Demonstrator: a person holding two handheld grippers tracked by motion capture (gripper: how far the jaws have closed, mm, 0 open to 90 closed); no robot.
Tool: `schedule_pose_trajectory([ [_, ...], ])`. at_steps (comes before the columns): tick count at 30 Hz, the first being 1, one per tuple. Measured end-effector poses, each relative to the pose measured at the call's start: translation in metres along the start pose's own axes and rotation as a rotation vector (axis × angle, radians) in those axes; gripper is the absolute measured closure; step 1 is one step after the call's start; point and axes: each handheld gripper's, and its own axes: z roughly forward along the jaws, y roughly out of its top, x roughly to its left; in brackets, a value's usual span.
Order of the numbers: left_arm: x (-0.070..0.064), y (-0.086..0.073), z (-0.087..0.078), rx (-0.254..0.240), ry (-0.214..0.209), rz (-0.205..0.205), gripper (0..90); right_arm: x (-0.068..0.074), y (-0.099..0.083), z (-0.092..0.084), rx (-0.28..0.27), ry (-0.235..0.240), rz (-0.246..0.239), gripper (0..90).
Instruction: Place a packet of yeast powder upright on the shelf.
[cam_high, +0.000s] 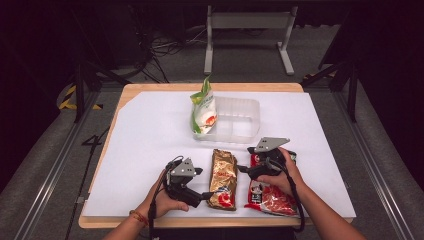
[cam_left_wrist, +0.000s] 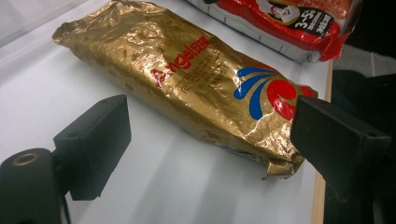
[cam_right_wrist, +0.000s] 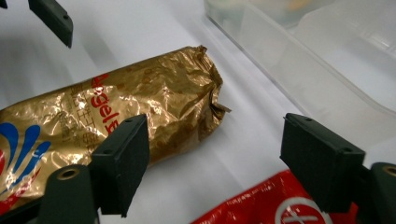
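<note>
High view, gold bag (cam_high: 223, 178): one, lying flat at the table's (cam_high: 150, 150) near edge, between both grippers.
Left gripper (cam_high: 204, 196): jaws standing wide, gripping nothing.
Right gripper (cam_high: 241, 169): jaws wide, gripping nothing, hovering over one red bag (cam_high: 270, 195), partly hiding it.
Tray (cam_high: 240, 117): one, holding one green bag (cam_high: 204, 107).

Dark lab, metal rig rails (cam_high: 47, 175), floor cables (cam_high: 160, 50), table frame (cam_high: 247, 22)
</note>
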Motion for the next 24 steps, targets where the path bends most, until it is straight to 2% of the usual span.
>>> schedule_pose_trajectory([
  [2,-0.002,0.001,0.005,0.022,-0.005,0.017,13.4,0.0,0.002,0.003,0.008,0.004,-0.008,25.0],
  [7,-0.004,-0.001,0.012,0.052,-0.003,0.023,13.3,-0.002,0.007,0.007,0.023,0.028,0.006,24.3],
  [9,-0.004,-0.001,0.016,0.068,-0.011,0.03,13.4,-0.002,0.01,0.01,0.04,0.034,0.003,23.8],
  [15,-0.006,-0.003,0.022,0.109,0.01,0.059,13.7,-0.001,0.015,0.023,0.106,0.056,0.012,23.0],
  [18,-0.006,-0.005,0.024,0.123,-0.001,0.056,15.8,-0.001,0.021,0.026,0.117,0.068,0.01,21.9],
  [20,-0.005,-0.006,0.026,0.126,-0.003,0.056,17.2,-0.002,0.024,0.028,0.124,0.09,0.034,21.5],
  [22,-0.004,-0.006,0.026,0.131,-0.013,0.057,17.9,-0.003,0.025,0.033,0.153,0.109,0.059,19.0],
  [24,-0.004,-0.006,0.027,0.135,-0.015,0.055,18.0,-0.003,0.026,0.035,0.159,0.111,0.077,17.9],
])
